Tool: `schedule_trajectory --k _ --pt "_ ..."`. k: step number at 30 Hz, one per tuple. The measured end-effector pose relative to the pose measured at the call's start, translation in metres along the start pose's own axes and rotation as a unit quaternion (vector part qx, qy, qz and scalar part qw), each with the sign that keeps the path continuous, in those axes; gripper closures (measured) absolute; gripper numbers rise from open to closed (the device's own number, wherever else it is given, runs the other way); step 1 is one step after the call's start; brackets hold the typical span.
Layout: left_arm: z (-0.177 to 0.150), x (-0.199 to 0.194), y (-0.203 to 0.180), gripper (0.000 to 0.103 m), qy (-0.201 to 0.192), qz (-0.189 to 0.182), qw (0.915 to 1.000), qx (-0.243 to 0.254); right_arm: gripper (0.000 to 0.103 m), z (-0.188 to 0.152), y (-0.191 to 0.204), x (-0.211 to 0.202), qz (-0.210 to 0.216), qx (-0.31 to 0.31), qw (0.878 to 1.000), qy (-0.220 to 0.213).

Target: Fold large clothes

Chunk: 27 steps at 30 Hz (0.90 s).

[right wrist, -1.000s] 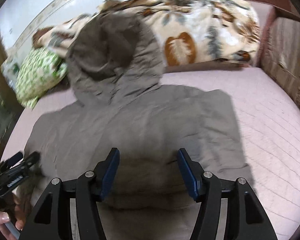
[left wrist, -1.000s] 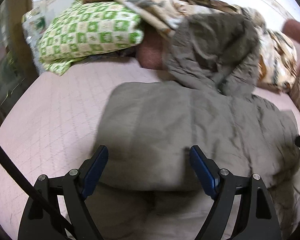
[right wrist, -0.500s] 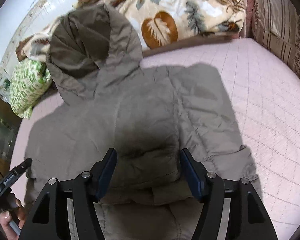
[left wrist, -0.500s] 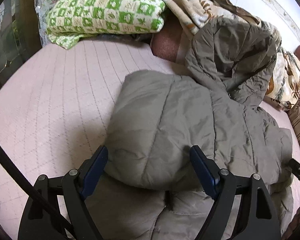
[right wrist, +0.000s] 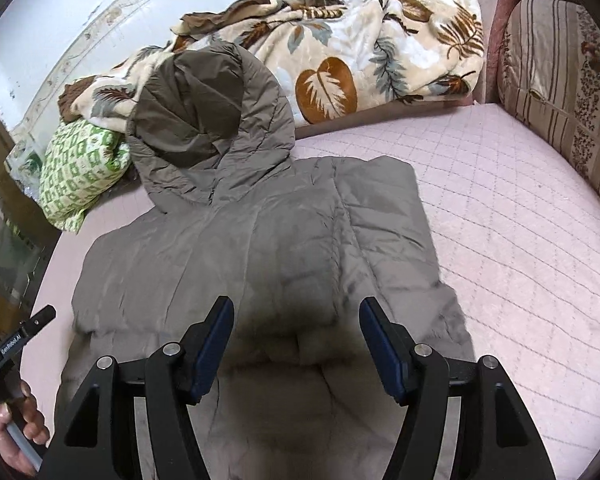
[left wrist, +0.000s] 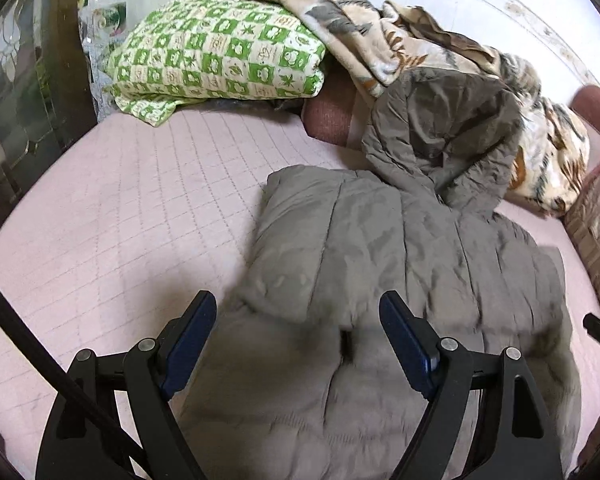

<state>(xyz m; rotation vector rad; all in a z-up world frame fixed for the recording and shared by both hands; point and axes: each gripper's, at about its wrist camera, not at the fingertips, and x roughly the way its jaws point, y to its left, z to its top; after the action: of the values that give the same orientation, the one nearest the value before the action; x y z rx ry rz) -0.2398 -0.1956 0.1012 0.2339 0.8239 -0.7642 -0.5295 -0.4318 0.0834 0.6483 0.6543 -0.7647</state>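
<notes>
A large grey-brown quilted hooded jacket (left wrist: 380, 248) lies spread on a pink quilted bed; it also shows in the right wrist view (right wrist: 260, 248). Its hood (right wrist: 208, 128) rests up against the blanket at the back. Both sides look folded inward over the body. My left gripper (left wrist: 298, 332) is open and empty, hovering over the jacket's lower left part. My right gripper (right wrist: 296, 336) is open and empty over the jacket's lower middle. The left gripper's tip (right wrist: 24, 332) and the hand holding it show at the right wrist view's left edge.
A leaf-patterned blanket (right wrist: 360, 52) is heaped along the back. A green checked pillow (left wrist: 216, 52) lies at the back left. A striped sofa arm (right wrist: 560, 88) bounds the right side. Dark glass-fronted furniture (left wrist: 16, 88) stands at the left. Pink bed (right wrist: 520, 240) shows beside the jacket.
Both grippers pulled back and rose slightly, staying open. The jacket's left side now lies settled, folded over the body; the views show more of the bed.
</notes>
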Motion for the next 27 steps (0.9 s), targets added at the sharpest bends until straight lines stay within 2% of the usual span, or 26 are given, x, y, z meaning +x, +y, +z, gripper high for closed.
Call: schedule_trajectory --k 4,11,14,22,24,27 --pt "-0.032 -0.024 0.003 0.020 0.000 0.008 0.9997 0.021 0.033 -0.028 -0.005 -0.024 0.000 -0.007 1.000 0.003" --pt "-0.107 -0.052 0.015 0.020 0.052 -0.015 0.9985 0.013 0.033 -0.078 -0.017 -0.054 -0.023 -0.026 0.999 0.015" --pt "-0.128 -0.060 0.014 0.020 0.060 -0.010 0.9978 0.027 0.033 -0.097 -0.025 -0.064 -0.024 -0.020 0.999 0.021" --pt "-0.160 -0.054 0.012 0.020 0.095 0.006 0.9947 0.039 0.033 -0.153 -0.043 -0.057 -0.031 -0.008 0.997 0.069" --pt "-0.165 -0.051 0.004 0.020 0.092 0.027 0.9937 0.058 0.031 -0.162 -0.039 -0.058 -0.040 -0.021 0.997 0.066" --pt "-0.169 -0.054 -0.003 0.020 0.083 0.037 0.9932 0.072 0.029 -0.166 -0.035 -0.060 -0.047 -0.029 0.997 0.059"
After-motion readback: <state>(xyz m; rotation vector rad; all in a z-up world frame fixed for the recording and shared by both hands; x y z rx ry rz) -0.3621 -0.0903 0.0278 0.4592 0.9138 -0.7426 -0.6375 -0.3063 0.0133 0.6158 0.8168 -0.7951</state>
